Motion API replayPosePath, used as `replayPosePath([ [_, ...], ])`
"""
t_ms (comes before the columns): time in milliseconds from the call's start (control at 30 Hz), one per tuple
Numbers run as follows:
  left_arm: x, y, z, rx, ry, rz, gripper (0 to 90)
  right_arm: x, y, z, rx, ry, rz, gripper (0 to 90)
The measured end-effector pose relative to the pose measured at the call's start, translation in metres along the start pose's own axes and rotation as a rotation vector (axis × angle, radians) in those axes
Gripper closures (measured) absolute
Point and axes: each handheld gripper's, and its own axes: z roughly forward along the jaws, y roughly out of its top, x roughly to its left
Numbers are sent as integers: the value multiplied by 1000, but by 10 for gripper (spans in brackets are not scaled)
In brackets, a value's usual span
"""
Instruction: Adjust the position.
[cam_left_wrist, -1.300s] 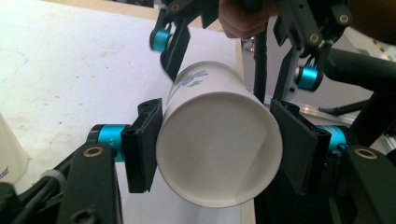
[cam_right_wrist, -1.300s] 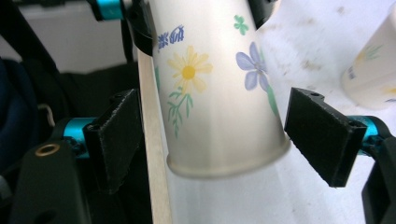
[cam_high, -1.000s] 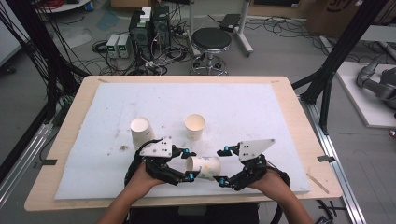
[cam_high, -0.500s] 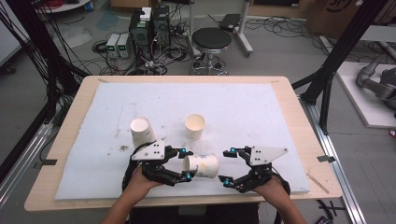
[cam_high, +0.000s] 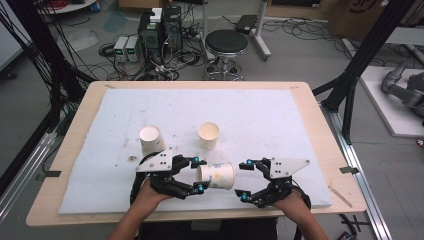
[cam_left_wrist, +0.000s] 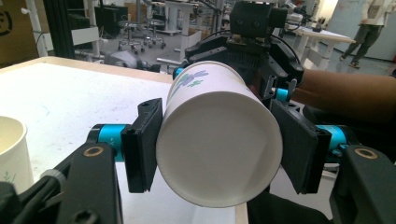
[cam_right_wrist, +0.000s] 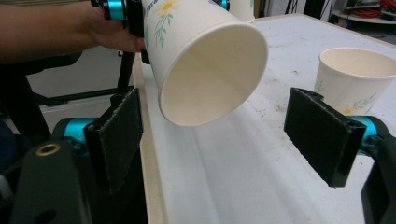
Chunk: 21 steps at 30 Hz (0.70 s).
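A paper cup (cam_high: 216, 176) with a flower print lies on its side in the air near the table's front edge. My left gripper (cam_high: 198, 175) is shut on its base end. In the left gripper view the cup's flat bottom (cam_left_wrist: 219, 154) faces the camera, pressed between both pads. My right gripper (cam_high: 242, 180) stands open just right of the cup's mouth. In the right gripper view the cup's open mouth (cam_right_wrist: 201, 60) hangs in front of and slightly above my right gripper (cam_right_wrist: 219, 135), touching neither pad (cam_right_wrist: 322, 135).
Two more paper cups stand on the white mat (cam_high: 270, 120): one (cam_high: 151, 140) behind the left gripper, one upright (cam_high: 208, 135) at the middle, also seen as the cup (cam_right_wrist: 355, 79) beyond the right pad. The wooden table edge (cam_high: 300, 86) frames the mat.
The right gripper has sunk toward the table and drawn a little to the right, away from the cup's mouth. The left gripper and its cup have stayed put.
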Motion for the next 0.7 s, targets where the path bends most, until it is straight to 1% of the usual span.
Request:
replayPosePath([
  [300, -2, 3, 0, -13, -22, 7, 372, 2, 1, 5, 3, 32, 0, 203],
  [400, -3, 3, 0, -16, -31, 6, 372, 2, 1, 8, 4, 42, -6, 203],
  [700, -4, 1, 6, -25, -70, -1, 372, 2, 1, 10, -21, 75, -1, 207],
])
